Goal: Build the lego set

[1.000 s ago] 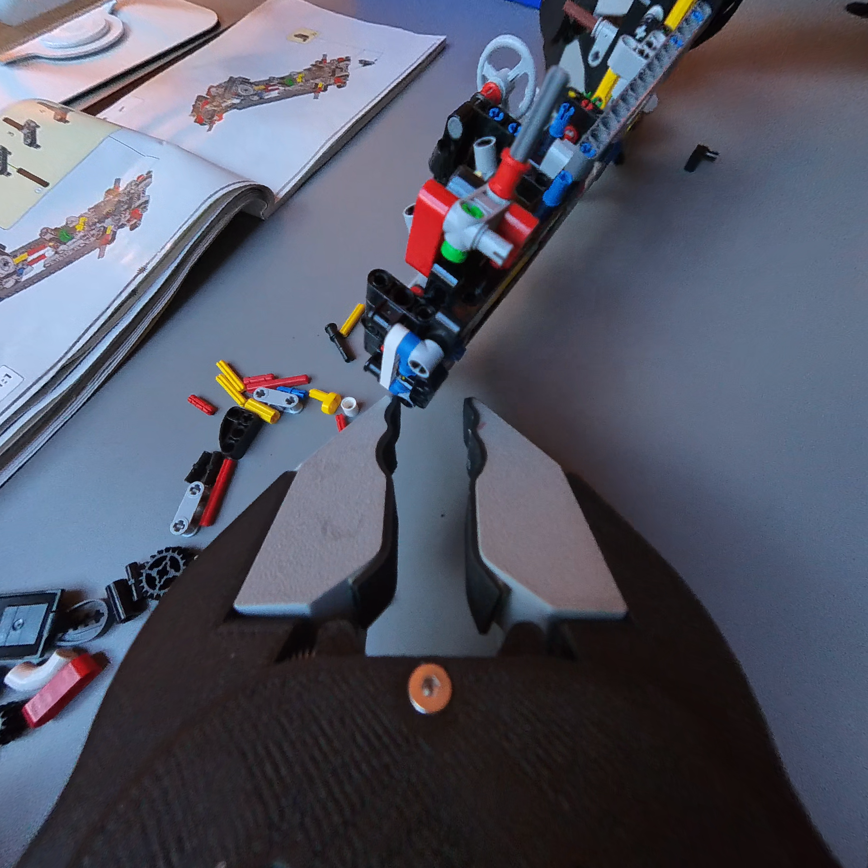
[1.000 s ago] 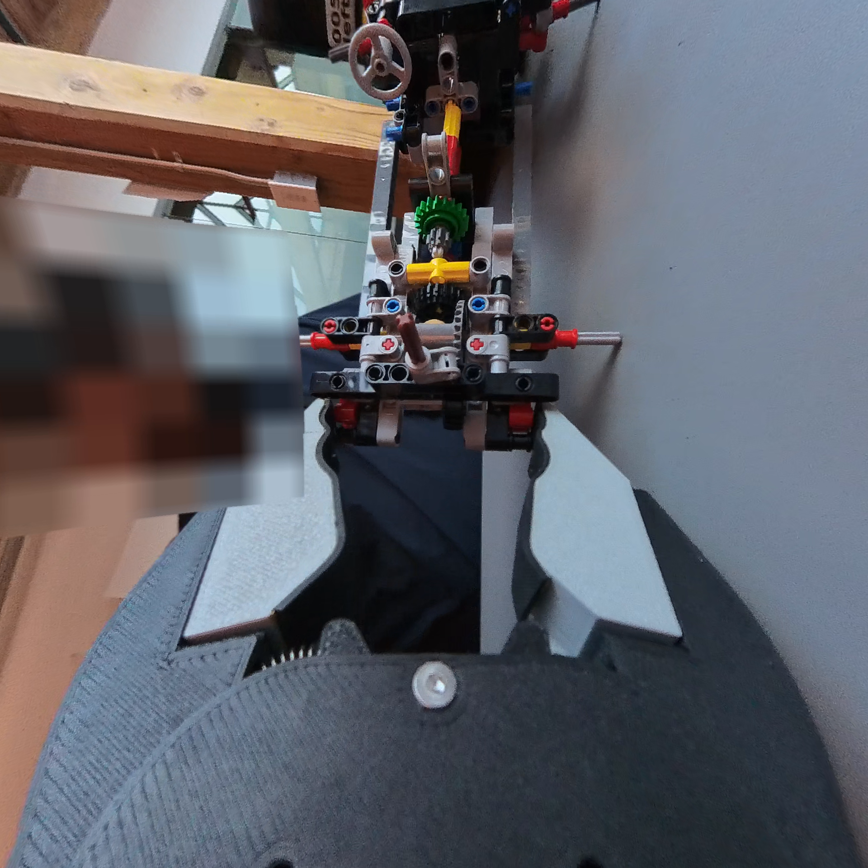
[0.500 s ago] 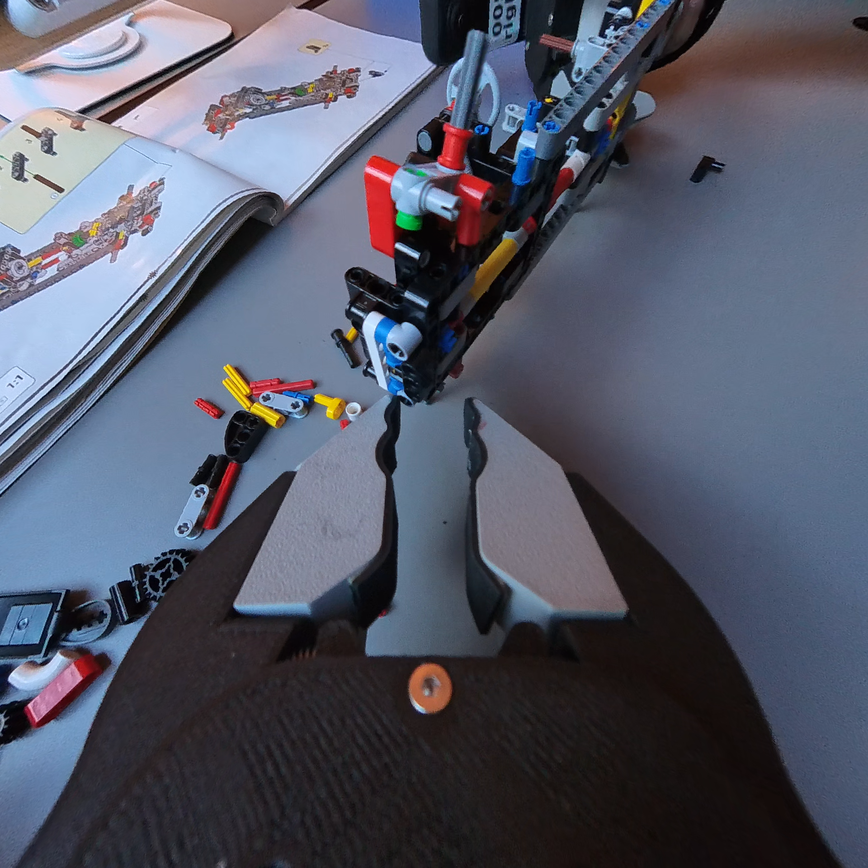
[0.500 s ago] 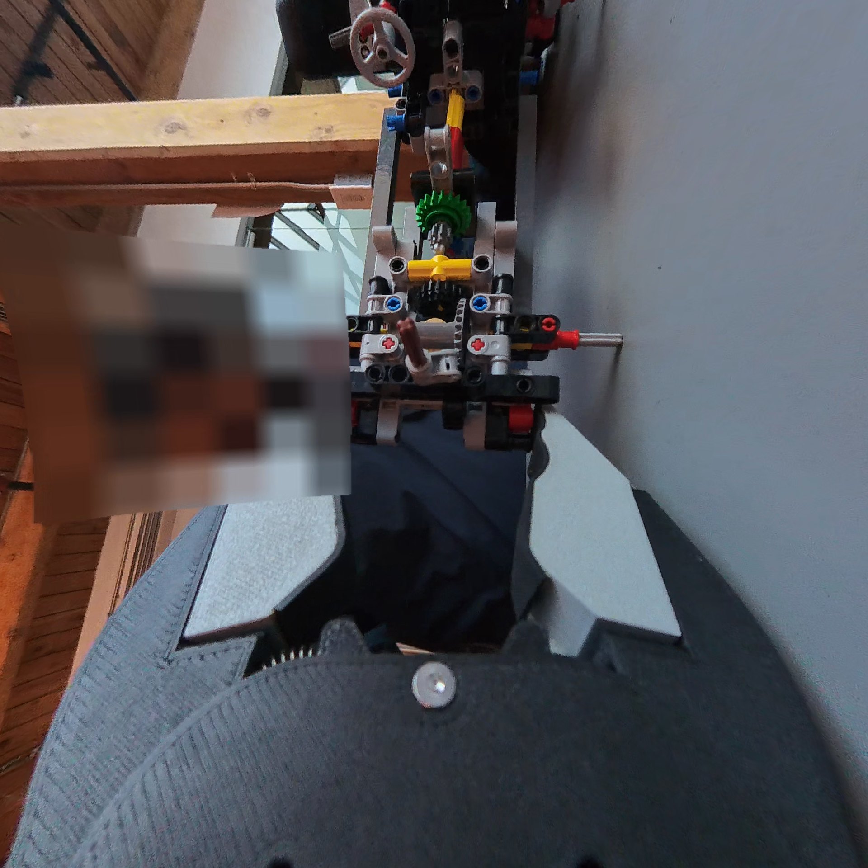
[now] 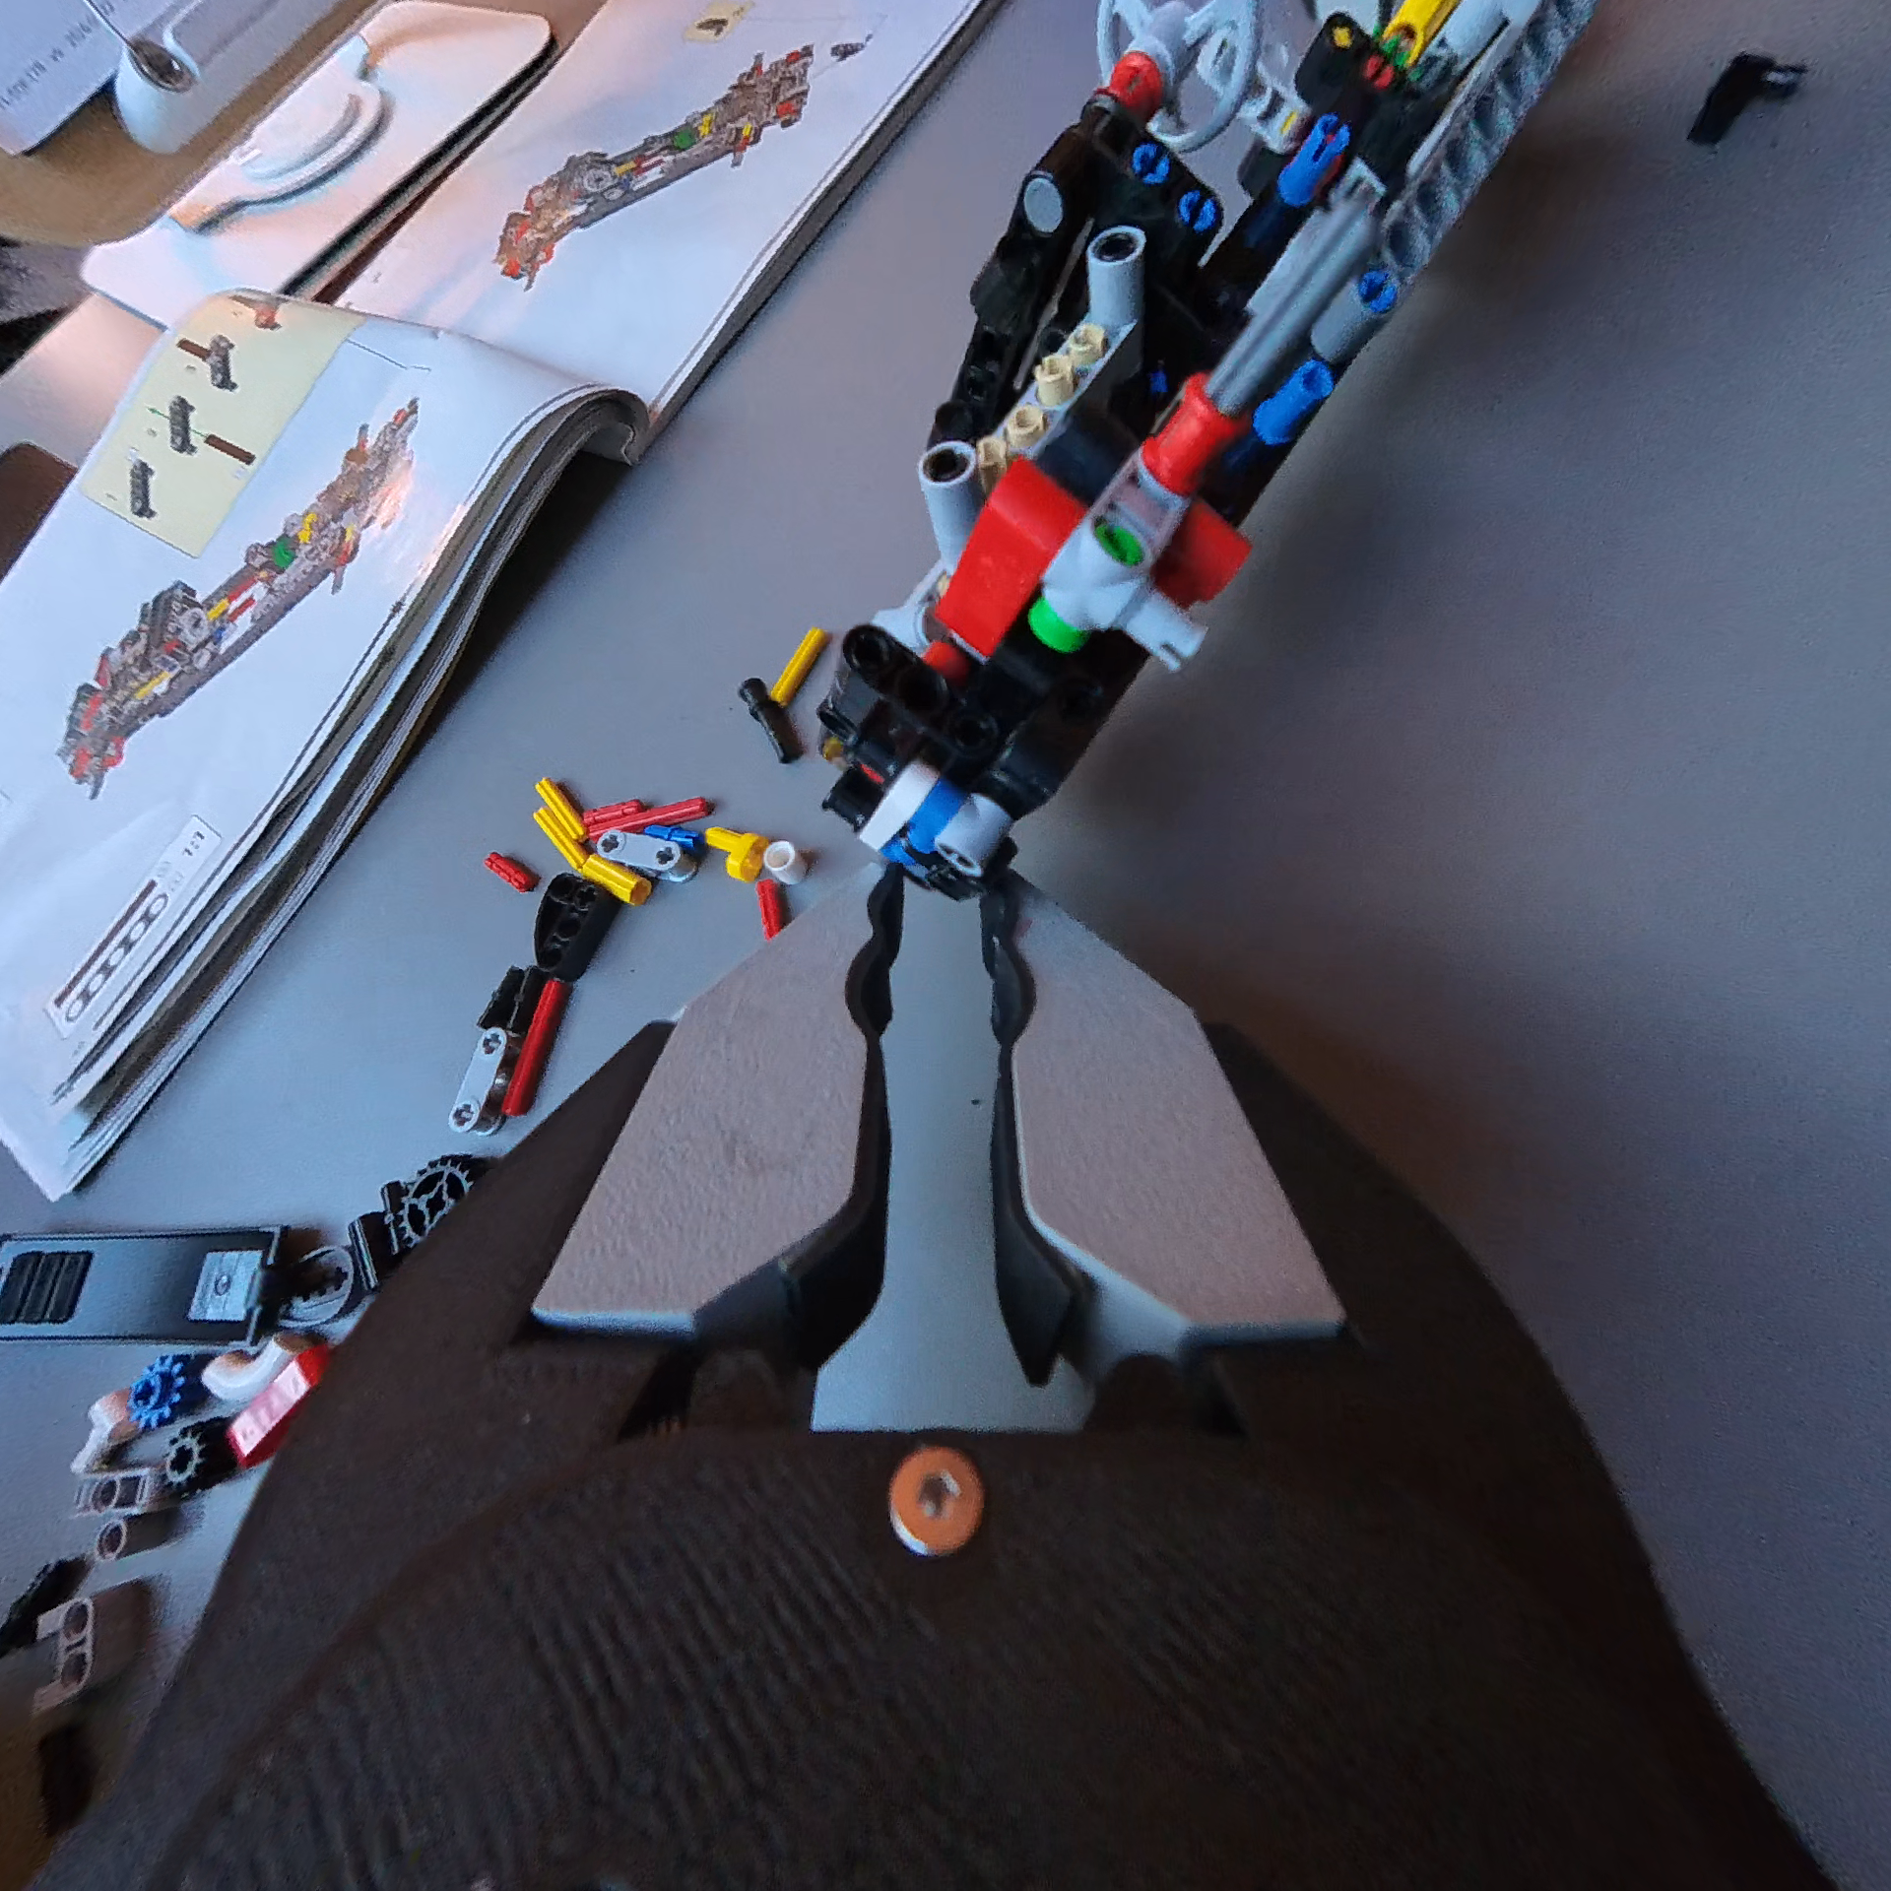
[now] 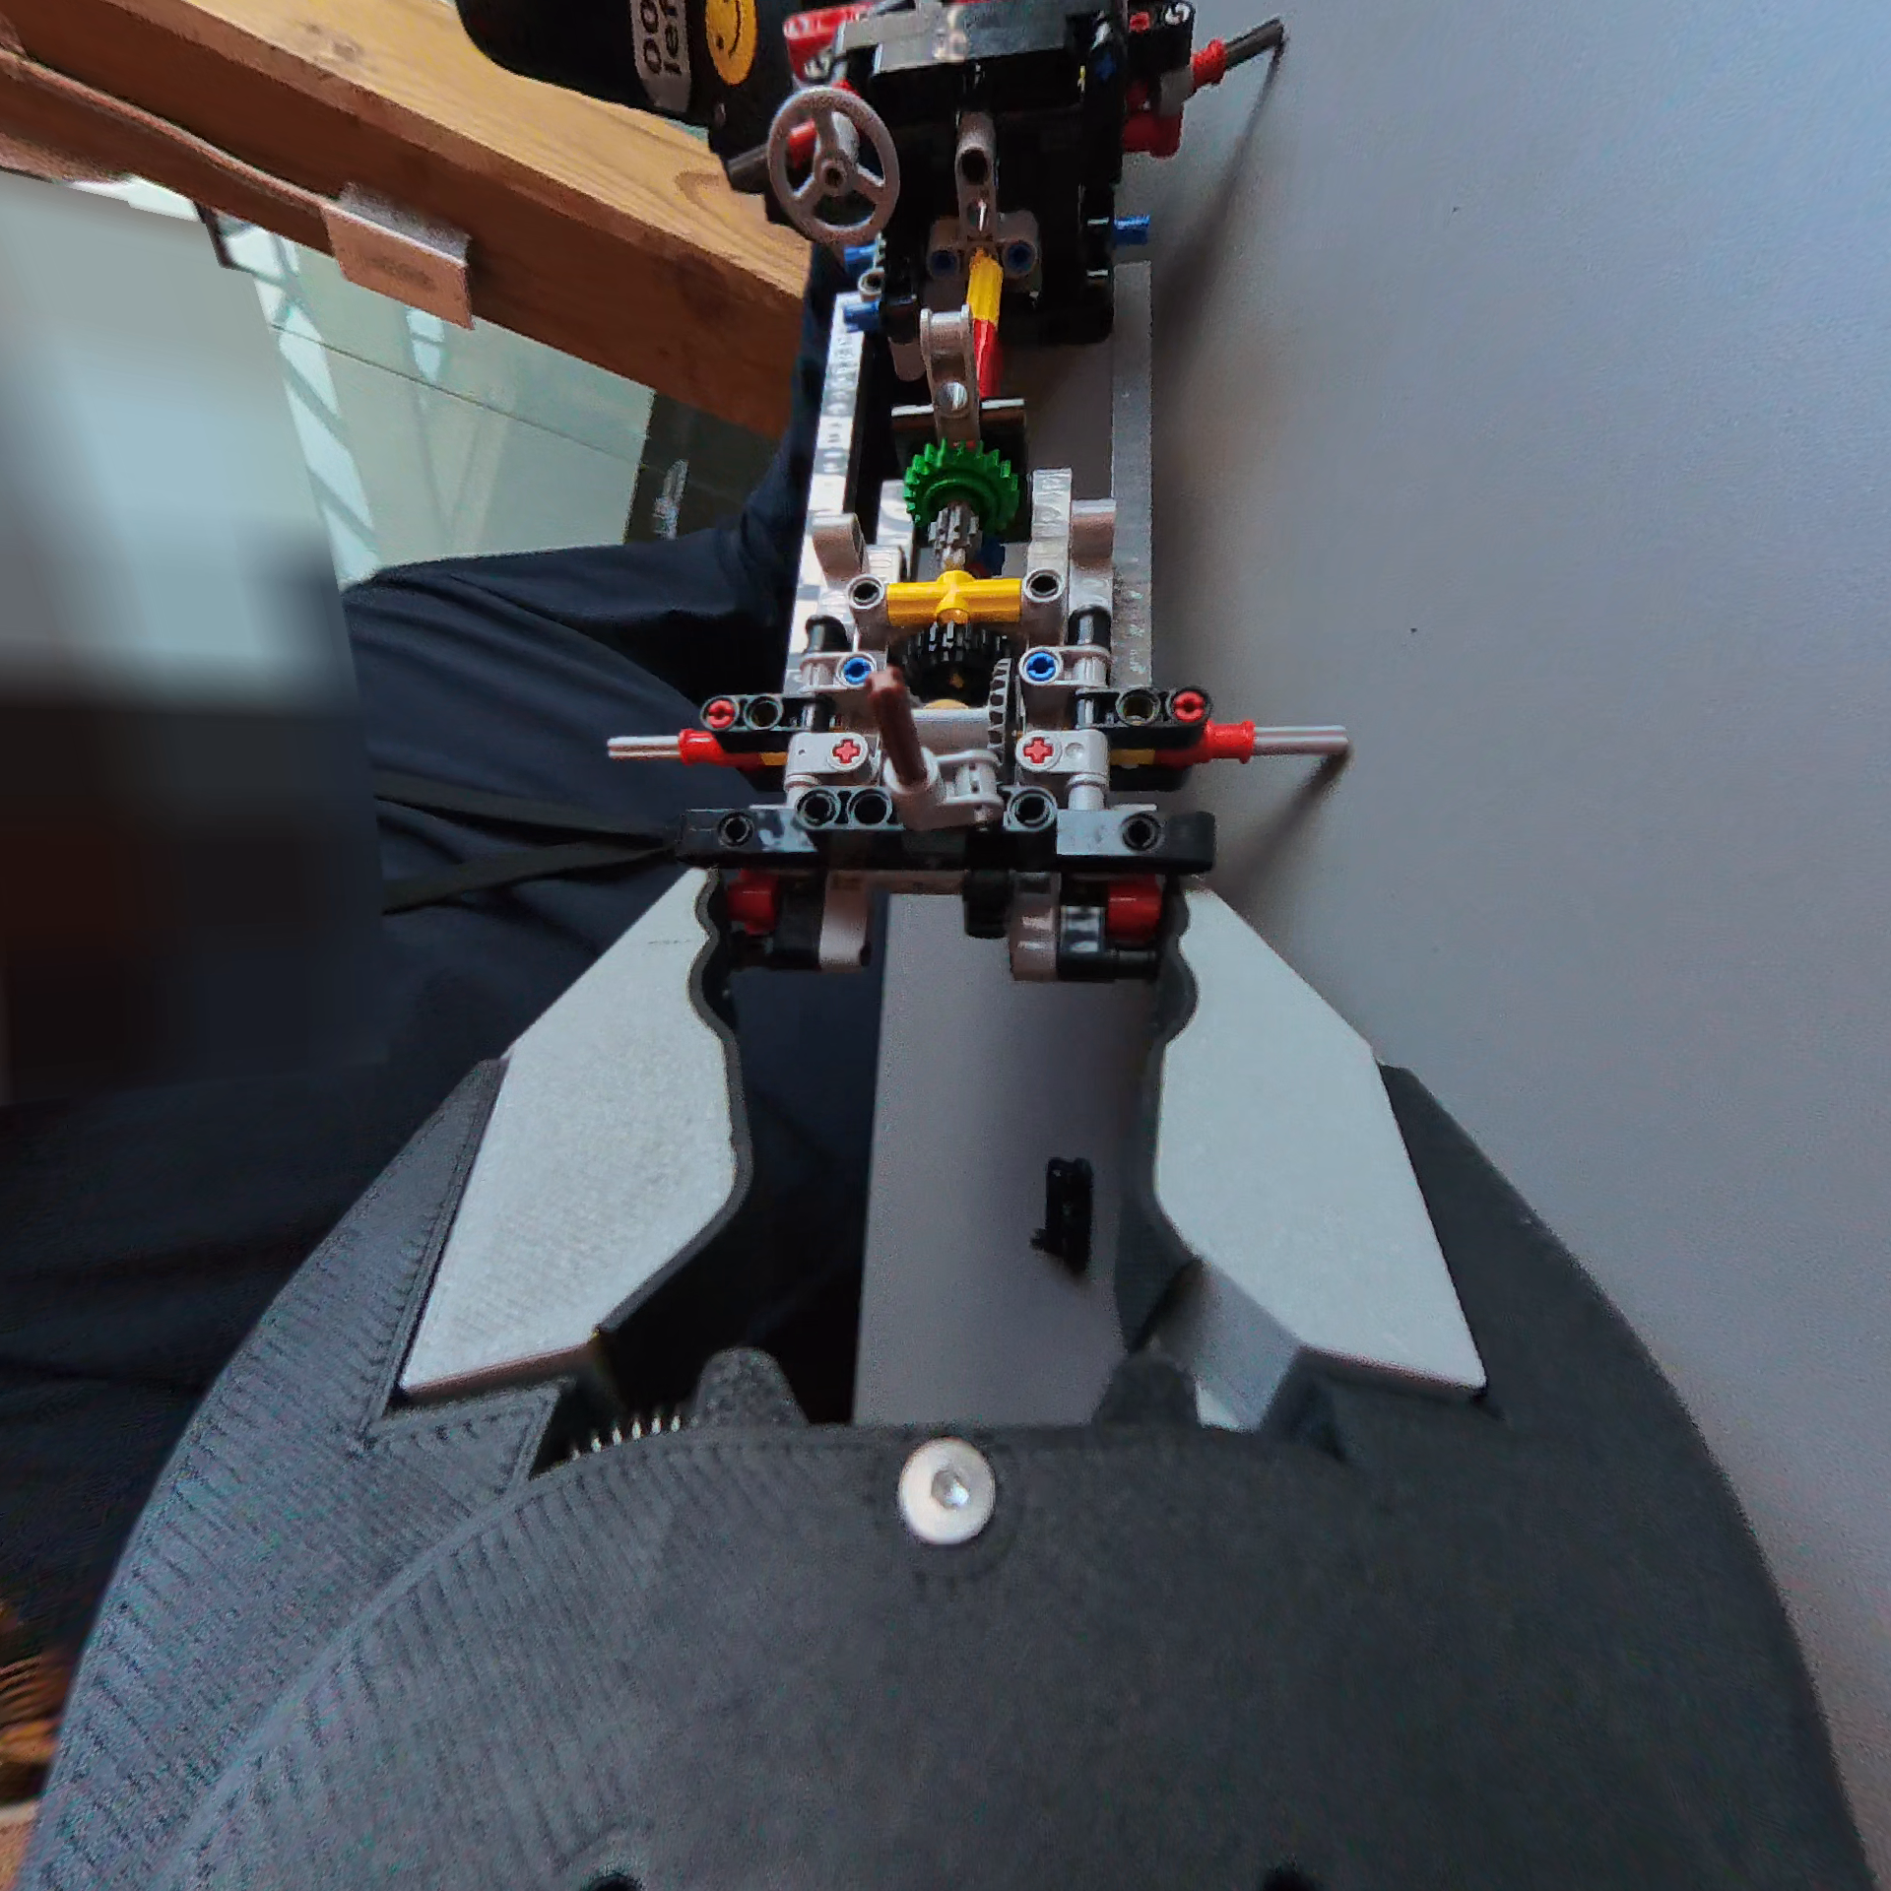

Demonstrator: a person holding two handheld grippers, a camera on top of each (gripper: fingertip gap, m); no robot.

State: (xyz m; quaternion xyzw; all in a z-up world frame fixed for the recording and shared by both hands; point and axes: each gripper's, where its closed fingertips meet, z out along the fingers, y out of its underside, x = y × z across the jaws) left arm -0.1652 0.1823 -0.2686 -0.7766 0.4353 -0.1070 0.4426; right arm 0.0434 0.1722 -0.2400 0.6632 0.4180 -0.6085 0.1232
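The grey desk [image 5: 1535, 921] fills most of my left feed. An open instruction booklet [image 5: 307, 614] lies at its far left. The long brick-built chassis [image 5: 1074, 512] runs away from me, up the middle. It looks only part built: bare frame, green gear [image 6: 957, 486] and grey steering wheel [image 6: 834, 169] exposed, no bodywork that I can see.

My right gripper [image 6: 947, 921] has its jaws spread wide, a pad pressed on each side of the chassis's near end, which pokes out past the desk edge. My left gripper [image 5: 947, 890] has its jaws nearly together. As far as I can see, they pinch a small black part at the chassis's other tip.

Unused loose pieces [image 5: 614, 849] are scattered just left of that tip. One black pin [image 5: 1745, 92] sits alone, far right.
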